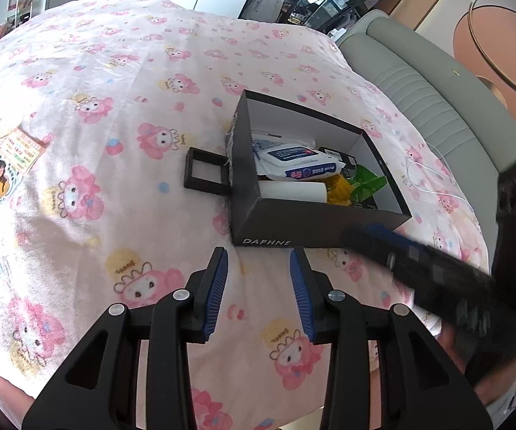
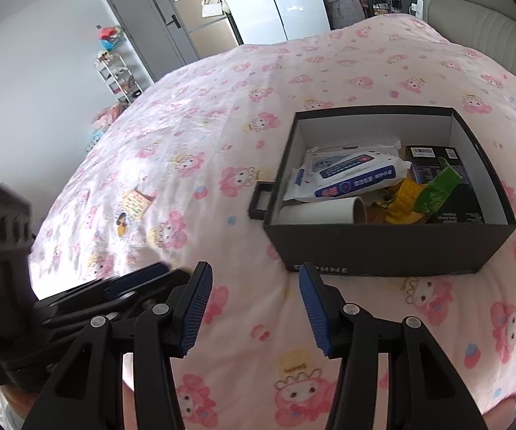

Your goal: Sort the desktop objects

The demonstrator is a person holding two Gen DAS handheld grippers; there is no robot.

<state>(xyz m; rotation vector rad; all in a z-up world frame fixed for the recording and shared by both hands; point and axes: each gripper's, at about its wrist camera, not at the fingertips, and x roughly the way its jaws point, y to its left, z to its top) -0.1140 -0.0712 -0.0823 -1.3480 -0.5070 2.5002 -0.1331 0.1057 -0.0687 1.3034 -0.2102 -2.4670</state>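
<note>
Both claws, left claw (image 1: 259, 288) and right claw (image 2: 256, 306), released, nothing held. Black frame (image 1: 206, 173), pressed against box (image 1: 294, 222) at 9 o'clock: box may be shoved during pickup.

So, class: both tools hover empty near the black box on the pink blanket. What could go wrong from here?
1. The small black frame lies touching the black box; gripping it may shove the box across the soft blanket.
2. The left tool and right tool sit close together and could collide.
3. The box is already crowded, with the wipes pack on top, so added items could slide out.
</note>
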